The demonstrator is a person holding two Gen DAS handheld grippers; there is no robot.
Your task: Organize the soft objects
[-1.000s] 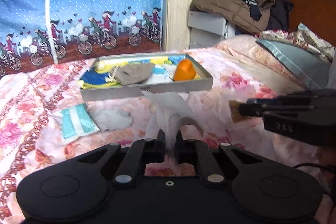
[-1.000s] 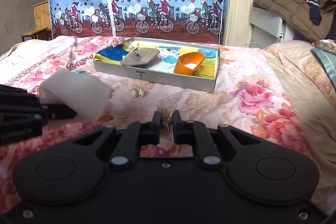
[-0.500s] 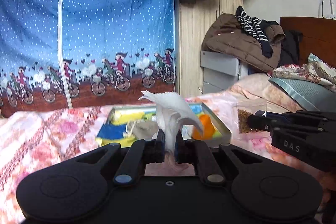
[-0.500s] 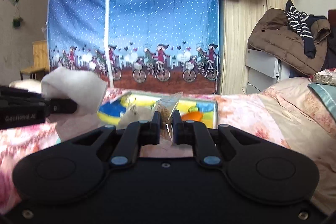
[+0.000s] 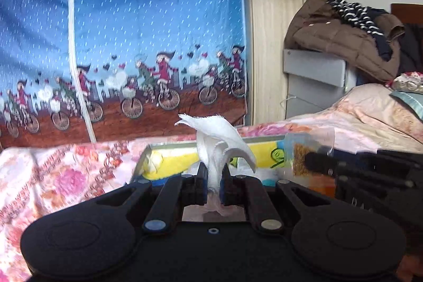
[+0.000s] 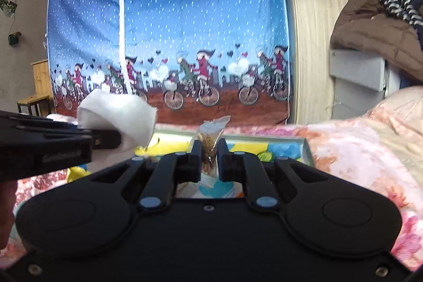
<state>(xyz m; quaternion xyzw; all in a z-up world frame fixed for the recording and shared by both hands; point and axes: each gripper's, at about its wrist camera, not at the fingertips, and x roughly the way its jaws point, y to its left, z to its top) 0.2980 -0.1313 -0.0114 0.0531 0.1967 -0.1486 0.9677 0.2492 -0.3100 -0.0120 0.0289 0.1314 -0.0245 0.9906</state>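
Note:
My left gripper (image 5: 213, 172) is shut on a white cloth (image 5: 220, 140) that stands up crumpled between its fingers. The same cloth (image 6: 119, 119) shows at the left of the right wrist view, held by the left gripper (image 6: 105, 139). My right gripper (image 6: 209, 153) is shut on a small clear plastic bag of brown bits (image 6: 210, 139). That bag (image 5: 304, 155) also appears at the right of the left wrist view. Both grippers hover just before the metal tray (image 5: 264, 139), lined with yellow and blue cloth (image 6: 280, 149), on the floral bed.
The tray (image 6: 304, 143) lies on a pink floral bedspread (image 5: 66, 176). Behind it hangs a blue curtain with cyclists (image 5: 145, 44). A brown jacket (image 5: 343, 36) lies on a grey box at the right, with pillows (image 5: 407, 86) beyond.
Both grippers rose and moved forward toward the tray, carrying the white cloth and the bag. The tray now sits close under the fingertips, and the bed items seen earlier dropped out of view.

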